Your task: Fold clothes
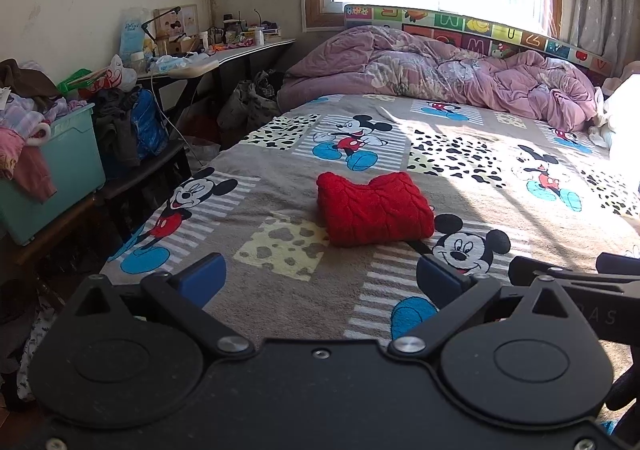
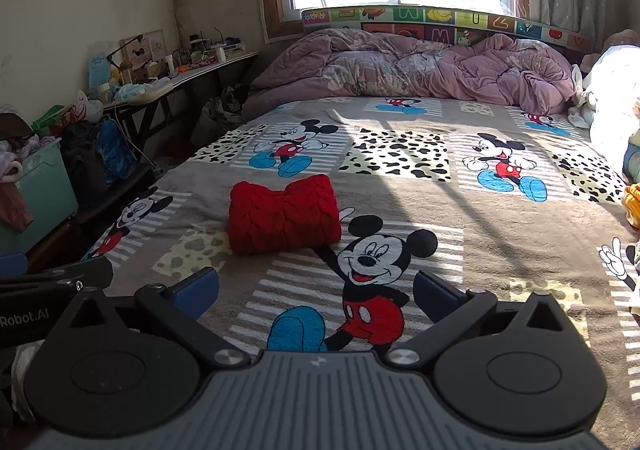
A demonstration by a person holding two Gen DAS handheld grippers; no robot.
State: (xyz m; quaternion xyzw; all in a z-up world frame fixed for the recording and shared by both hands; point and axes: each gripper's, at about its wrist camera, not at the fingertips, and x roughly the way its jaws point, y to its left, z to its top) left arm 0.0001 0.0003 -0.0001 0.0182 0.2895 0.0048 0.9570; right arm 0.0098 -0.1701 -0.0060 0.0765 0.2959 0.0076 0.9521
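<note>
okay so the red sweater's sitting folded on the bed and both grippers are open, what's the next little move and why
Probably swing the right gripper toward the yellow garment at the bed's right edge. The red sweater already lies folded into a compact bundle on the blanket, and the left gripper is also open and empty, so nothing here needs more handling.

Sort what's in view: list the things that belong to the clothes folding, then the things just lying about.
Belongs to the job:
red knitted sweater, folded on the bedspread
left gripper, open, empty
right gripper, open, empty

Just lying about:
pink duvet, bunched below the window
green bin heaped with clothes
cluttered desk
</note>
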